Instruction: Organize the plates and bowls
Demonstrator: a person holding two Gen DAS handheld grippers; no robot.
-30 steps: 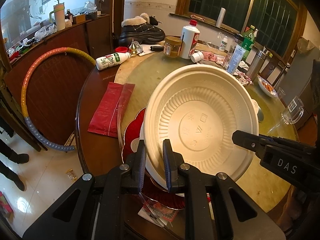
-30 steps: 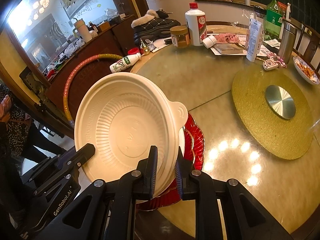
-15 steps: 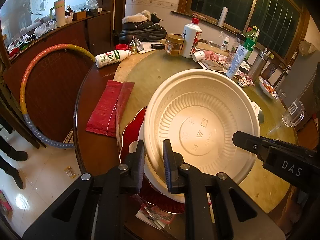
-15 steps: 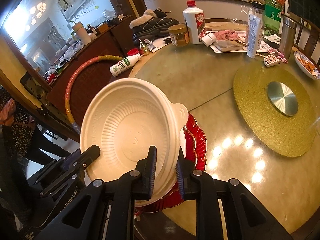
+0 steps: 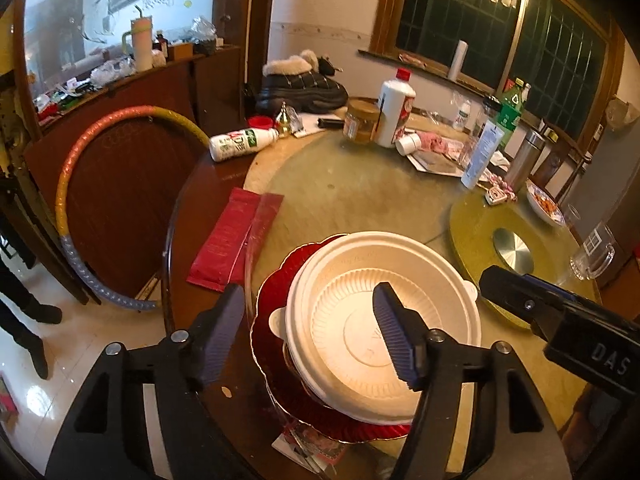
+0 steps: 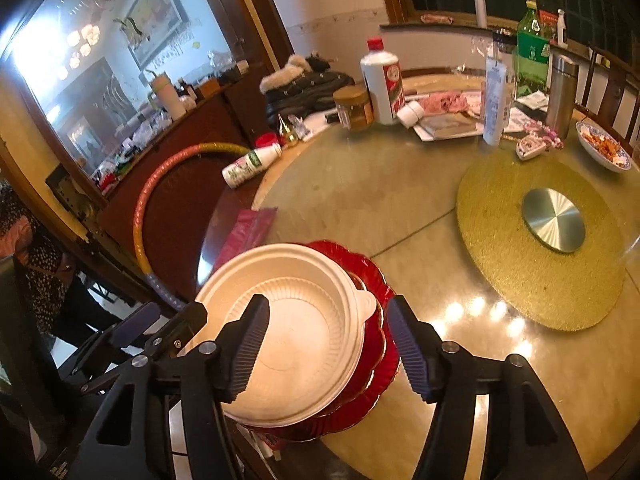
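Note:
A white disposable bowl [image 5: 344, 332] [image 6: 304, 340] rests level on a stack of red scalloped plates [image 5: 276, 292] [image 6: 360, 262] at the near edge of the round table. My left gripper [image 5: 306, 336] straddles the bowl's left rim, and its jaws are opening with the pads clear of the rim. My right gripper [image 6: 328, 350] straddles the bowl's right rim with its tab handle; its jaws are opening too and touch nothing. Each gripper shows in the other's view, the right [image 5: 560, 312] and the left [image 6: 160, 328].
Red packets [image 5: 236, 236] lie left of the stack. A gold turntable mat [image 6: 520, 264] lies to the right, with a glass mug [image 5: 592, 256] beyond it. Bottles, a jar and papers crowd the far side [image 6: 382, 80]. A hoop [image 5: 80, 184] leans off the table's left; a person's legs [image 5: 24, 308] stand there.
Both grippers were shut on the tilted white bowl's rim. They have opened wide and let go, and the bowl has dropped level onto the red plates.

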